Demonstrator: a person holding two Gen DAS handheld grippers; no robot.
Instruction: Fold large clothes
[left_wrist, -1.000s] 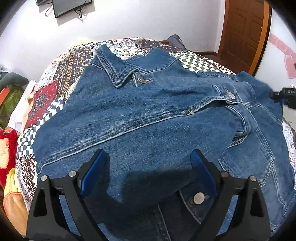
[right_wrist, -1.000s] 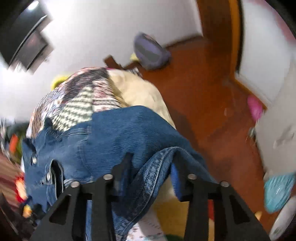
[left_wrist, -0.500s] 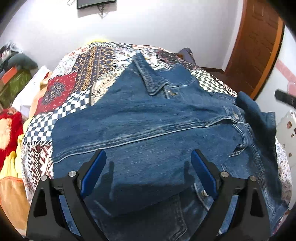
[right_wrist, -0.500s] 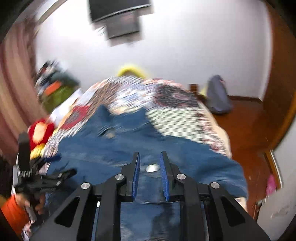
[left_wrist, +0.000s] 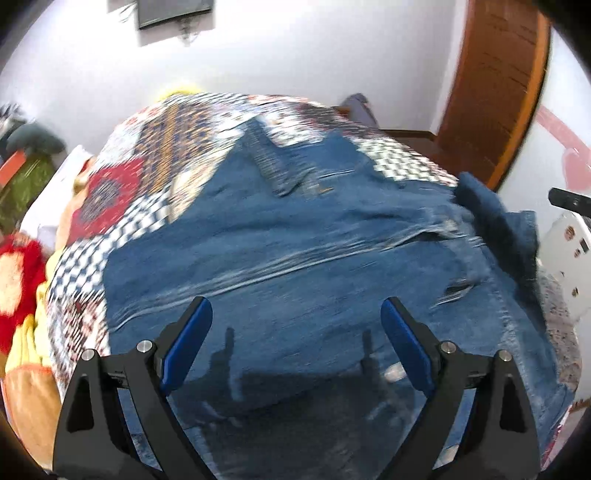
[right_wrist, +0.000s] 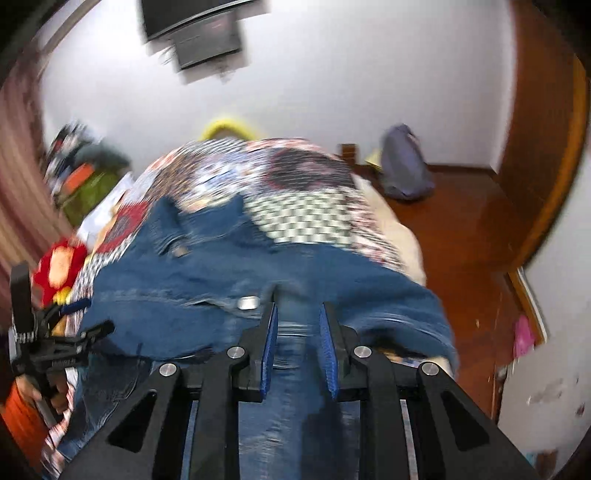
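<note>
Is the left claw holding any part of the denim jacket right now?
No, the left claw stands wide open above the denim jacket, with nothing between its pads.

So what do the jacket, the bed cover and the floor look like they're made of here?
The jacket looks like mid-blue denim: faded patches, pale seam stitching and a metal button. The bed cover seems to be printed woven cloth, patchwork-style checks and florals, matte. The floor appears to be polished reddish wood or a laminate; its glossy reflections leave that open.

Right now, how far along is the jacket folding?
Early on. The blue denim jacket lies spread on the patchwork quilt, one side already laid across its front. The right gripper is shut on a strip of denim; the left gripper hovers open. The remaining folds are left.
</note>
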